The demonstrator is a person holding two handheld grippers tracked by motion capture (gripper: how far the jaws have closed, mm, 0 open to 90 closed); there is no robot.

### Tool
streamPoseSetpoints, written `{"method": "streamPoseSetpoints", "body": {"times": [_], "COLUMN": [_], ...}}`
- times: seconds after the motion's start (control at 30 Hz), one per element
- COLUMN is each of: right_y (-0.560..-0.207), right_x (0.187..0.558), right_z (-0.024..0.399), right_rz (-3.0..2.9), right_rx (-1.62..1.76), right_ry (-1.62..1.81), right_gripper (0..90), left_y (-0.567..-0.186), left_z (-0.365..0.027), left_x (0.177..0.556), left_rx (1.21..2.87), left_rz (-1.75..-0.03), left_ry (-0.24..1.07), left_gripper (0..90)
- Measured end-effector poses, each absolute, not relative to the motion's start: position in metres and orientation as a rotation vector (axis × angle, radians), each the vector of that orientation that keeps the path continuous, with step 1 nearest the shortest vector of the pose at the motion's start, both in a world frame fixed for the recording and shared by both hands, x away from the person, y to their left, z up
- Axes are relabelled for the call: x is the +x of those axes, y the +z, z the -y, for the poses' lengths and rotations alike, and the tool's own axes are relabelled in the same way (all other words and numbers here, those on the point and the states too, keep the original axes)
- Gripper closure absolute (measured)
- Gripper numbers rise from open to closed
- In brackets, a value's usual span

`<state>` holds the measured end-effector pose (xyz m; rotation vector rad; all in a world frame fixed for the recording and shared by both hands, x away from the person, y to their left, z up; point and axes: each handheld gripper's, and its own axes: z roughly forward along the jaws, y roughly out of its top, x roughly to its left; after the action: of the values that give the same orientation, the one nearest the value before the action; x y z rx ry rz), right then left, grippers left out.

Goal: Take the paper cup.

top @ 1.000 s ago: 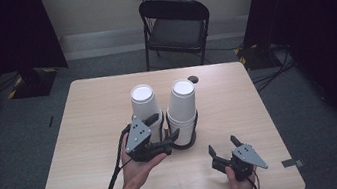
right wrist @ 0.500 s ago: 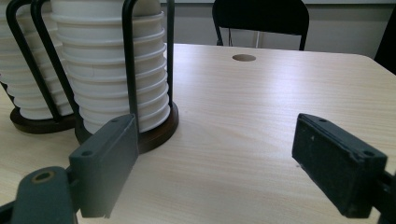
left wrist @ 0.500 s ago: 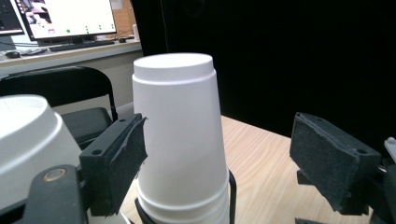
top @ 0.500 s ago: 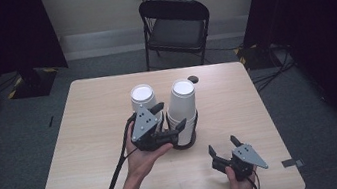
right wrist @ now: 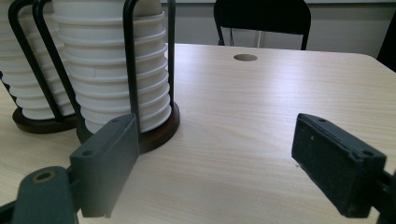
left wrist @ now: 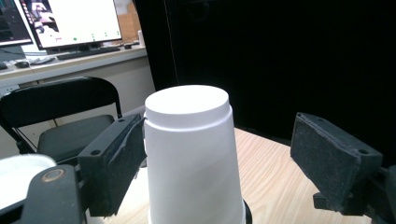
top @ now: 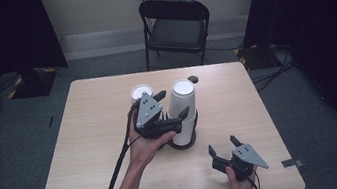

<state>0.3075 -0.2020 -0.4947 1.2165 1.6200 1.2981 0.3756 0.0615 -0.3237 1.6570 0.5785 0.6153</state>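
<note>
On the wooden desk (top: pixel 89 152), two stacks of upturned white foam cups stand side by side in black wire holders. The left gripper (top: pixel 167 108), raised at the top of the right cup stack (top: pixel 182 105), has just been opening its fingers, which straddle the top cup (left wrist: pixel 190 154); the left pad is at its side, the right one clear. The left cup stack (top: pixel 140 92) stands just beside. Near right, the right gripper (top: pixel 223 147) rests with fingers wide, empty.
</note>
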Motion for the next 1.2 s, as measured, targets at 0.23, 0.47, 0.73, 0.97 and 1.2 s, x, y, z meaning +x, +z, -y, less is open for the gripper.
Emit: {"method": "streamPoseSetpoints", "body": {"times": [0.23, 0.47, 0.73, 0.97, 1.2], "right_y": [-0.495, -0.495, -0.495, -0.495, -0.495], "right_x": [0.307, 0.307, 0.307, 0.307, 0.307], "right_z": [0.203, 0.203, 0.203, 0.203, 0.203], "right_rz": [-1.622, -1.623, -1.625, -1.622, -1.624], "right_rx": [1.220, 1.214, 1.214, 1.214, 1.210], "right_ry": [1.307, 1.308, 1.309, 1.307, 1.307], "right_gripper": [14.5, 14.8, 14.9, 15.5, 15.5], "left_y": [-0.317, -0.317, -0.318, -0.324, -0.327], "left_z": [-0.052, -0.044, -0.033, -0.027, -0.022], "left_x": [0.384, 0.390, 0.403, 0.409, 0.413], "left_rx": [1.657, 1.663, 1.711, 1.743, 1.756], "left_rz": [-0.598, -0.613, -0.616, -0.643, -0.659], "left_ry": [0.603, 0.630, 0.675, 0.704, 0.710], "left_gripper": [17.3, 16.4, 17.7, 17.7, 17.3]}}
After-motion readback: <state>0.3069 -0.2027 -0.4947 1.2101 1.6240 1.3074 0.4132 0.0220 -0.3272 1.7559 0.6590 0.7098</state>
